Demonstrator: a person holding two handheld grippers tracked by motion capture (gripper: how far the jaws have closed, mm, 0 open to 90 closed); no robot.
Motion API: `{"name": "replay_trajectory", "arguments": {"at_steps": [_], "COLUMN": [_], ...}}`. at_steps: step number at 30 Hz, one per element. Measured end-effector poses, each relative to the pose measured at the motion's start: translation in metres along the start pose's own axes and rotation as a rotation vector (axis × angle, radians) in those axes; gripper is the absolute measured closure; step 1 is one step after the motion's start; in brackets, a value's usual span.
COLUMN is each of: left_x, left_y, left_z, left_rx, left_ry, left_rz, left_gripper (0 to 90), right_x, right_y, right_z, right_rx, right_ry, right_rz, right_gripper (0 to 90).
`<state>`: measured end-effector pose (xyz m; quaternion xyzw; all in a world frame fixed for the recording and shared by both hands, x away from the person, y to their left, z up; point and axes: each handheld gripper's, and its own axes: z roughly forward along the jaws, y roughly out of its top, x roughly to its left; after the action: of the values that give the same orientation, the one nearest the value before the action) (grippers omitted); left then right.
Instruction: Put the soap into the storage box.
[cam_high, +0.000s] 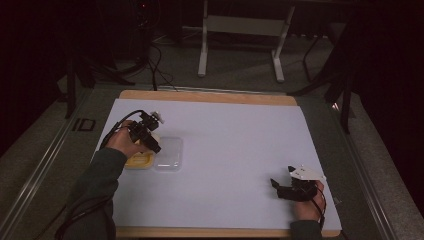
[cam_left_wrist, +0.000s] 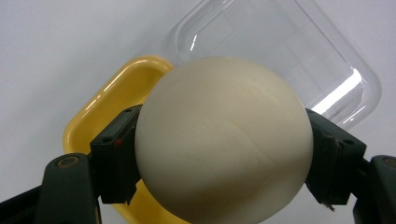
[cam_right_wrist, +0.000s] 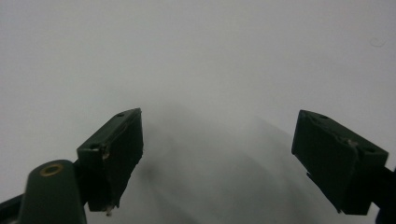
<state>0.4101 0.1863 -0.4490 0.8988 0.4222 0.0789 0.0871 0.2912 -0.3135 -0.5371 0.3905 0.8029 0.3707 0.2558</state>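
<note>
My left gripper (cam_left_wrist: 224, 154) is shut on a cream-white ball (cam_left_wrist: 224, 140), clamped between its two black jaws. It hovers over a yellow tray (cam_left_wrist: 116, 100) with a clear plastic lid (cam_left_wrist: 299, 56) lying beside it. In the high view the left gripper (cam_high: 150, 137) is above the yellow tray (cam_high: 137, 161) and clear lid (cam_high: 168, 153) at the left of the white sheet. My right gripper (cam_high: 280, 187) rests low at the front right, and its jaws stand wide apart in its own view (cam_right_wrist: 217, 158) with nothing between them.
The white sheet (cam_high: 225, 145) covers a wooden board (cam_high: 200, 96) on the table. Behind the table stand a metal frame (cam_high: 240, 30) and loose cables (cam_high: 155, 60) on the floor. A cable trails from my left forearm.
</note>
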Motion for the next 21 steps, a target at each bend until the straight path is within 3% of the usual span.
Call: {"name": "replay_trajectory", "arguments": {"at_steps": [21], "left_x": [0.017], "left_y": [-0.014], "left_z": [-0.003], "left_rx": [-0.003], "left_ry": [0.019], "left_rz": [-0.036], "left_gripper": [24.7], "right_x": [0.0], "right_y": [0.0], "right_z": [0.0], "right_rx": [-0.003], "right_ry": [-0.002], "right_rz": [0.0], "right_gripper": [16.5]}}
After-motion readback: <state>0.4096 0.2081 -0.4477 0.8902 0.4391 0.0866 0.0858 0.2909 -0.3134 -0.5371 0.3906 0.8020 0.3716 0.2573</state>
